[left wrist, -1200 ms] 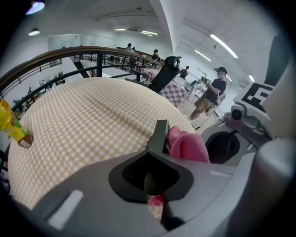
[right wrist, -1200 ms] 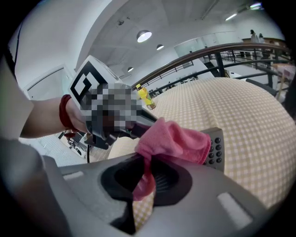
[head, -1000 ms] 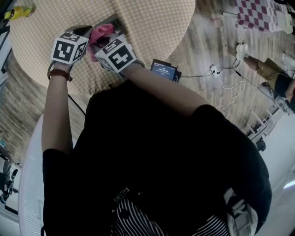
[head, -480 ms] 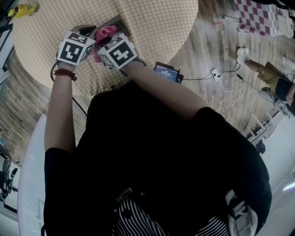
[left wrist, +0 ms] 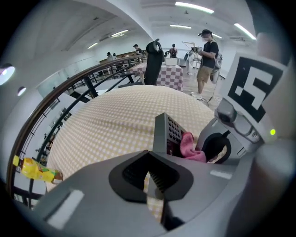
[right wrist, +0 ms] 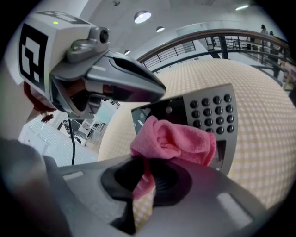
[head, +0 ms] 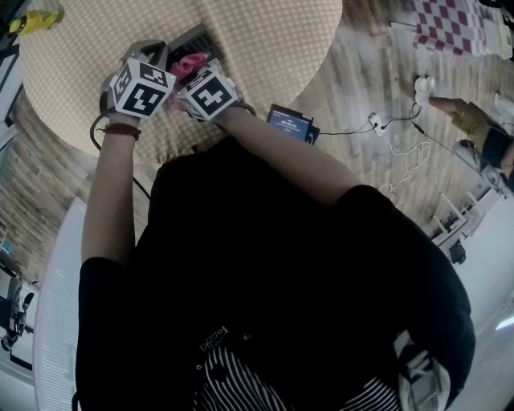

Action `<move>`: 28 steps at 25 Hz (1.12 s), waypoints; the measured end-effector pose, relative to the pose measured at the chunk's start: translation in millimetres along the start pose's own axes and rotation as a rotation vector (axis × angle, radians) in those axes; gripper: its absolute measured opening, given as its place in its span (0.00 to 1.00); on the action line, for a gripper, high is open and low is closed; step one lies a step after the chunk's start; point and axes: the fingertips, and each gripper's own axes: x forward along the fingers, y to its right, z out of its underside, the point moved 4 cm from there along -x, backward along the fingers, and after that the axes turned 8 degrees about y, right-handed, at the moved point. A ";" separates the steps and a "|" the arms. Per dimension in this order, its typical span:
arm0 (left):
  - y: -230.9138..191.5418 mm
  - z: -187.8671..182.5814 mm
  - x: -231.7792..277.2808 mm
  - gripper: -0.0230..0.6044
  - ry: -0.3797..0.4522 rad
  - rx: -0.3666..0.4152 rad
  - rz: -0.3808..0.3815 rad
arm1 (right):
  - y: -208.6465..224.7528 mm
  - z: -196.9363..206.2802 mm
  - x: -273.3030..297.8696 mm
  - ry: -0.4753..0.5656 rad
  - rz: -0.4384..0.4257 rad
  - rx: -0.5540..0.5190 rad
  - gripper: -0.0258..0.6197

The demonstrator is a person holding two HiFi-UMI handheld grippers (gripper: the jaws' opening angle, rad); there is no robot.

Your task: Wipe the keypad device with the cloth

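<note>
The grey keypad device (right wrist: 208, 115) stands tilted up off the checked tablecloth (head: 265, 40); in the left gripper view the device (left wrist: 167, 132) shows edge-on. My left gripper (left wrist: 155, 185) is shut on its near edge and holds it up. A bunched pink cloth (right wrist: 173, 139) presses on the device's face, left of the dark keys. My right gripper (right wrist: 143, 185) is shut on the cloth's tail. In the head view both marker cubes sit side by side at the table's near left, with the cloth (head: 189, 64) and the device (head: 191, 38) just beyond them.
A yellow packet (head: 32, 19) lies at the round table's far left edge. A small screen unit (head: 287, 122) with cables sits beside the table's near right edge. People stand in the background (left wrist: 208, 53), and a checked table (head: 450, 24) stands farther off.
The left gripper has shifted right, closer to the right one, and turned a little. The cloth and right gripper have moved slightly over the device's face.
</note>
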 end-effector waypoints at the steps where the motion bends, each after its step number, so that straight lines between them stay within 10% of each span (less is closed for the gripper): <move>1: -0.2 0.6 0.0 0.04 0.007 -0.018 -0.004 | 1.8 6.7 0.8 -0.021 -0.001 0.005 0.12; 6: -2.3 2.7 -1.9 0.04 0.033 -0.062 0.001 | 2.8 13.3 -2.2 -0.070 0.031 0.022 0.12; 12: -2.1 4.8 -4.3 0.04 0.073 -0.108 -0.022 | -22.2 -47.3 -13.9 0.171 -0.018 -0.107 0.12; 28: -4.2 6.6 -3.6 0.04 0.080 -0.091 -0.052 | 3.0 21.2 1.8 -0.077 0.025 0.030 0.12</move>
